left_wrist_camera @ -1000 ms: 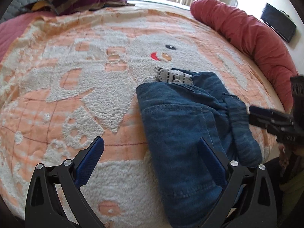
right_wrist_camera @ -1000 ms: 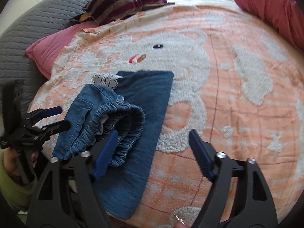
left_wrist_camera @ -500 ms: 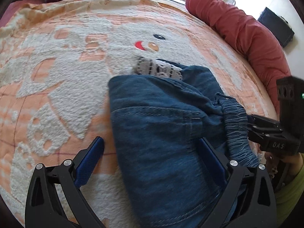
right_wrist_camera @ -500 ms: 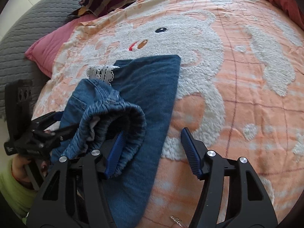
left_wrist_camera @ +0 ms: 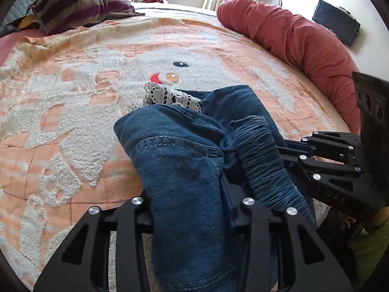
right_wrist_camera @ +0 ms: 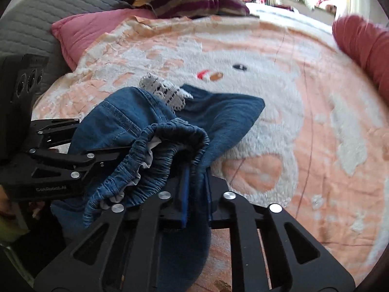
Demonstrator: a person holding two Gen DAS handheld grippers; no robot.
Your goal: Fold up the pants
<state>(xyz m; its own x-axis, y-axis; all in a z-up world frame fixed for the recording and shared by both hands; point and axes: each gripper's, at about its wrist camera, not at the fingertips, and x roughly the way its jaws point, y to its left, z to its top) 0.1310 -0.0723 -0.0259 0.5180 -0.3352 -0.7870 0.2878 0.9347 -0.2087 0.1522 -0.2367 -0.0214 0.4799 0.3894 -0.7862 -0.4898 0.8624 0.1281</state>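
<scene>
Both wrists: hand-held grippers (left_wrist_camera: 192,209) clamp pants (left_wrist_camera: 184,170).

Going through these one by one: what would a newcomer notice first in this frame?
The blue denim pants, bunched at the near edge of the bed, with both grippers clamped on them: the left gripper on the leg fabric, the right gripper on denim just below the elastic waistband. Next, the peach blanket with its white bear face, and white lace trim peeking out behind the pants.
</scene>
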